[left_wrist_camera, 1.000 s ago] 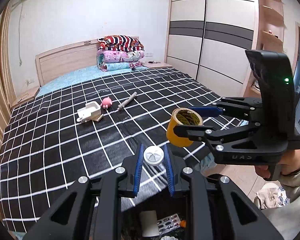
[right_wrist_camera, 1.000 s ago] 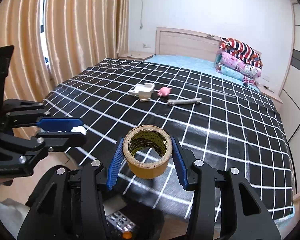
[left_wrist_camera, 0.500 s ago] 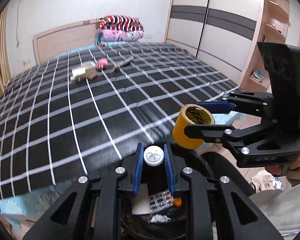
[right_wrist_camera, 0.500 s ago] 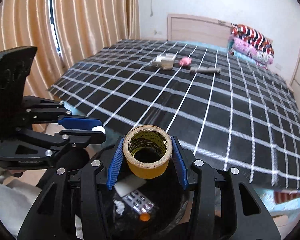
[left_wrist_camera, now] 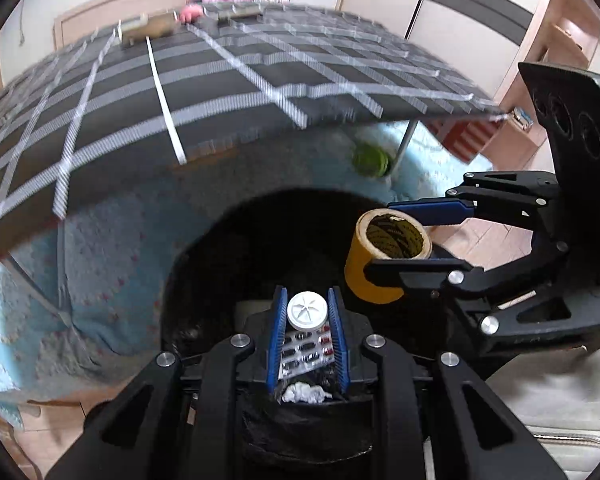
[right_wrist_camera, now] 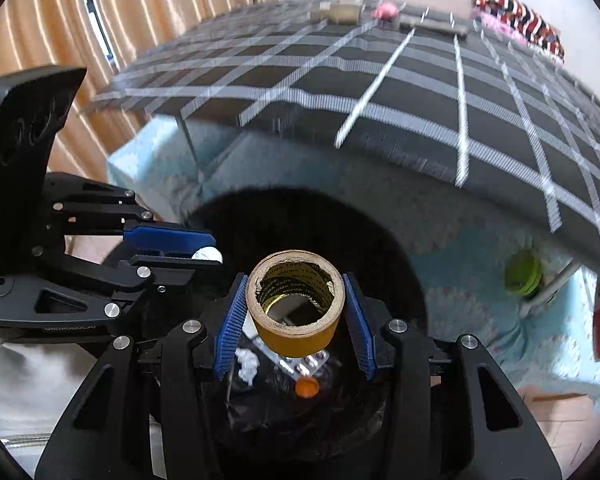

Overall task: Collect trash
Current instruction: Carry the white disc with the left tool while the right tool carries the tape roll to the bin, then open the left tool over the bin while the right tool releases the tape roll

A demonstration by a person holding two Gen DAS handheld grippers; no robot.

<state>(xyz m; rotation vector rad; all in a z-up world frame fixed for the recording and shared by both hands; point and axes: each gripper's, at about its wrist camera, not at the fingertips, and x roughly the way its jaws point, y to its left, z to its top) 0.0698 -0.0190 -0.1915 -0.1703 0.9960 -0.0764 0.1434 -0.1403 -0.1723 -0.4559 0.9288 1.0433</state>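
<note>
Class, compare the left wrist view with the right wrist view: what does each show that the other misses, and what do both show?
Left wrist only: the wardrobe and wooden shelves. Right wrist only: the curtains and an orange cap in the bin. Both: the left gripper shut on a white cap, the right gripper shut on a tape roll, and a pill pack.

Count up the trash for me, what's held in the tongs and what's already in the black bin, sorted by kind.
Tape roll, held in the right tongs: 1
White cap, held in the left tongs: 1
Pill blister pack in the bin: 1
Crumpled white paper in the bin: 1
Orange cap in the bin: 1
Total: 5
</note>
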